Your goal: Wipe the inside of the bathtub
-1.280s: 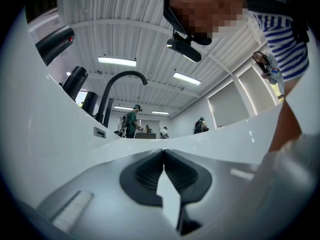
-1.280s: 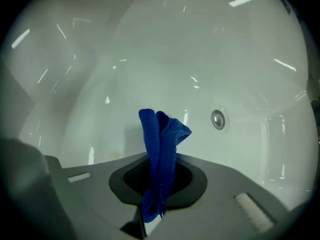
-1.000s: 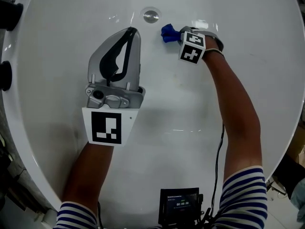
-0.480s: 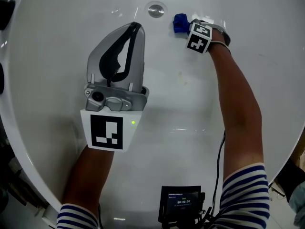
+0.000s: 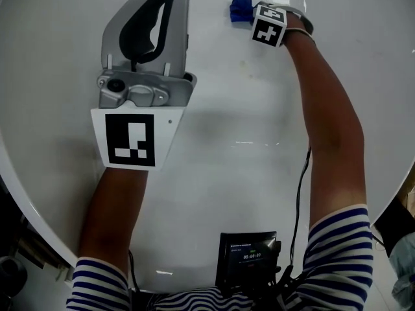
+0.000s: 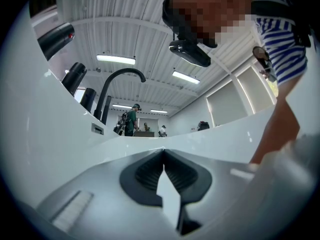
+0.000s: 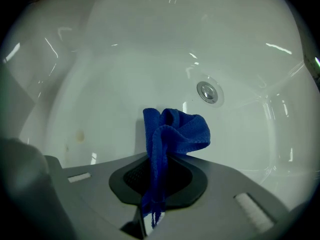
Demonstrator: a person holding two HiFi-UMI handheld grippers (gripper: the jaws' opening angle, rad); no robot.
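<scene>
A blue cloth [image 7: 176, 129] is clamped in the right hand-held gripper [image 7: 159, 159] near the bathtub [image 5: 246, 173] drain [image 7: 207, 91]. The left hand-held gripper [image 6: 163, 154] is clenched, empty. Wiping seems under way, and pressed strokes are called for next.

Dim, cool, even light from above. Ceiling strip lights [image 6: 116, 59] blown bright. Glare streaks along glossy bathtub [image 7: 100, 84] walls; faint soft shadows on its floor. Strong fisheye curvature, black vignetted corners in both gripper views. Nearest foreground soft.

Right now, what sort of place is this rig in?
Inside a white bathtub, with its drain and a black faucet on the rim. Probably a large hall or showroom, not a home bathroom: strip lights overhead and people standing beyond.
</scene>
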